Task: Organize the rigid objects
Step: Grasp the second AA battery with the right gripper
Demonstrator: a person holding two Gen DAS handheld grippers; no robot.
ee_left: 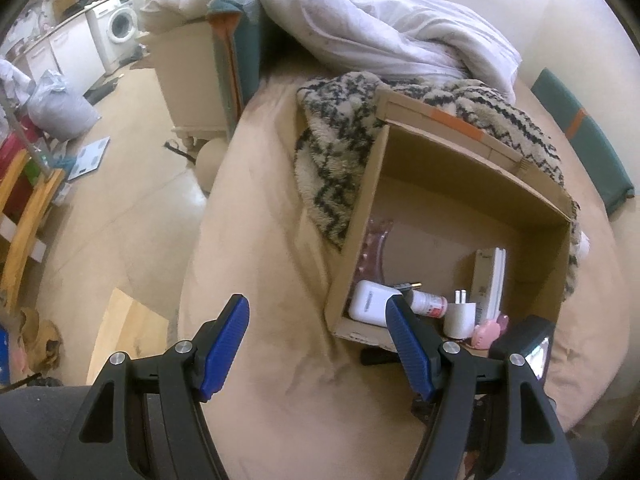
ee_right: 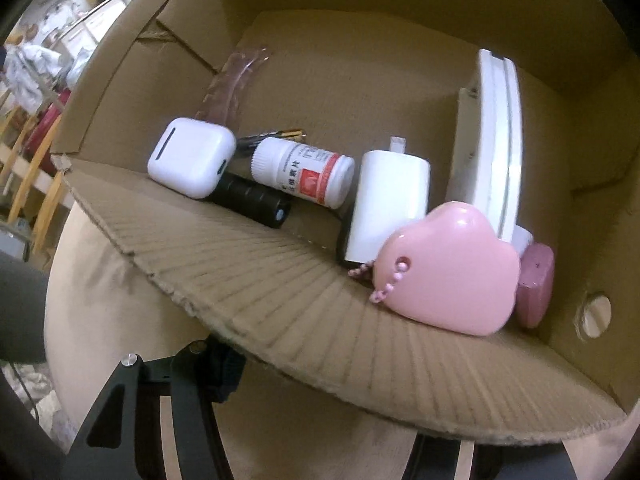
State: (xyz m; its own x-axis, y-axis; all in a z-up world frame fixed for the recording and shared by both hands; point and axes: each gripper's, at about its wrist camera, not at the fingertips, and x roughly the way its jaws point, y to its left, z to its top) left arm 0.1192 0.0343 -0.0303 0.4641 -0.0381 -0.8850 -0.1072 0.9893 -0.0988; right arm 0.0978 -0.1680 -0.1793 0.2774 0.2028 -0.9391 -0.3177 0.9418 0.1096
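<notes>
An open cardboard box (ee_left: 460,168) lies on a beige cushion (ee_left: 272,240). Inside it are a white case (ee_right: 191,157), a black flashlight (ee_right: 256,199), a white pill bottle (ee_right: 304,169), a white charger (ee_right: 387,205), a pink heart-shaped object (ee_right: 448,270), a mauve object (ee_right: 535,289), a white flat device (ee_right: 496,140) standing upright and a clear pink piece (ee_right: 236,80). My left gripper (ee_left: 318,346) is open and empty above the cushion, just left of the box's near corner. My right gripper sits under the box's front flap (ee_right: 280,280); its fingertips are hidden.
A patterned rug (ee_left: 344,148) and a white duvet (ee_left: 360,20) lie behind the box. A green cushion (ee_left: 580,140) lies at the right. The floor at the left holds a bag (ee_left: 60,104), a scale (ee_left: 90,158) and a wooden rack (ee_left: 28,216).
</notes>
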